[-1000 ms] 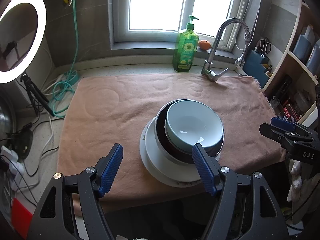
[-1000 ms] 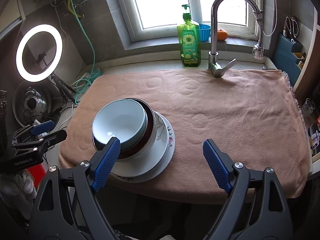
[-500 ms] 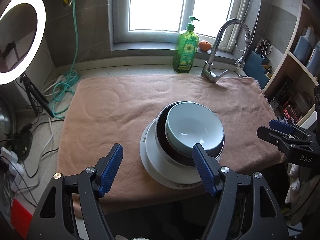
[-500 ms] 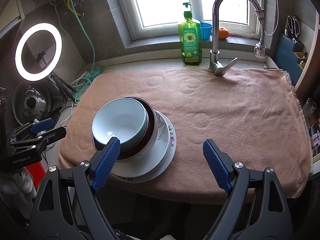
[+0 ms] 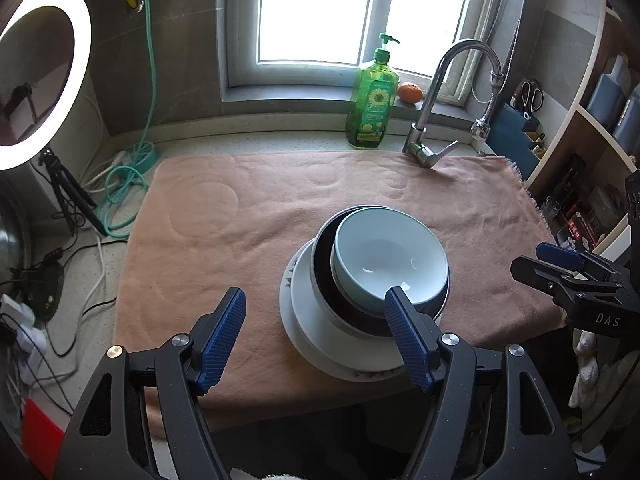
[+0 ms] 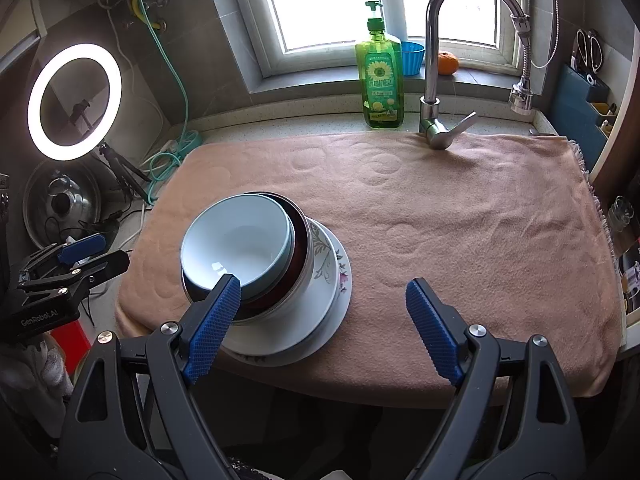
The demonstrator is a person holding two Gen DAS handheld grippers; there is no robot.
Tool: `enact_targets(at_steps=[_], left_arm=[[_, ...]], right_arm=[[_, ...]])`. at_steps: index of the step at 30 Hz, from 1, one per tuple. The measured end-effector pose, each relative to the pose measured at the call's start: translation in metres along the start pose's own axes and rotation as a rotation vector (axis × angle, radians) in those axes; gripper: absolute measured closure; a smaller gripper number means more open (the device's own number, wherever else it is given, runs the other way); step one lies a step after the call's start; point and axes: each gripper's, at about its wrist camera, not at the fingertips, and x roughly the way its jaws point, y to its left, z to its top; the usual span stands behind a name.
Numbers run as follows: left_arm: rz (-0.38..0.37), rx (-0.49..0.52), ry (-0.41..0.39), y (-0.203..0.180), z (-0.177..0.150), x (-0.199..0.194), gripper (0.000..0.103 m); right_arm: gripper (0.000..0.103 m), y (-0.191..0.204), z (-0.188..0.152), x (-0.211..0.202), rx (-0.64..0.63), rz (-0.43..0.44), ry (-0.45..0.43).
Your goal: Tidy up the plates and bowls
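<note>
- I see a towel spread over the counter, with the tap at its far edge.
- The soap bottle stands just left of the tap, behind the towel.
- A stack sits on the towel's near left part: small bowl in a bigger bowl, on plates.
- A ring light stands off the towel's left side.

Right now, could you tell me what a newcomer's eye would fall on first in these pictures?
Probably the stack of dishes near the front edge of the pink towel: a pale blue bowl nested in a dark bowl on white plates. Next, the glowing ring light at the left, and the green soap bottle beside the faucet under the window. Both tools, left and right, hover open before the stack.
</note>
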Motion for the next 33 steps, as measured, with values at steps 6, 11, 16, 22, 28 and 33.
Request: enact_targets(at_steps=[6,11,16,22,28,33], left_arm=[[0.0,0.001,0.002,0.0,0.001,0.001,0.031],[0.002,-0.003,0.01,0.0,0.002,0.003,0.031],[-0.008,-0.007,0.01,0.001,0.002,0.006,0.031],[-0.001,-0.019,0.015,0.007,0.003,0.01,0.031],[0.003,-0.055,0.018,0.016,0.006,0.016,0.031],[0.008,-0.037,-0.009,0.012,0.009,0.016,0.031]], right_arm=[[0.016,-0.005,0.001,0.004,0.002,0.0,0.009],[0.016,-0.006,0.001,0.006,0.004,-0.002,0.019],[0.016,-0.006,0.001,0.008,0.002,-0.002,0.023],[0.016,-0.01,0.001,0.014,0.015,-0.004,0.03],[0.016,-0.017,0.006,0.021,0.023,-0.002,0.043],[0.016,-0.016,0.01,0.027,0.017,0.0,0.053]])
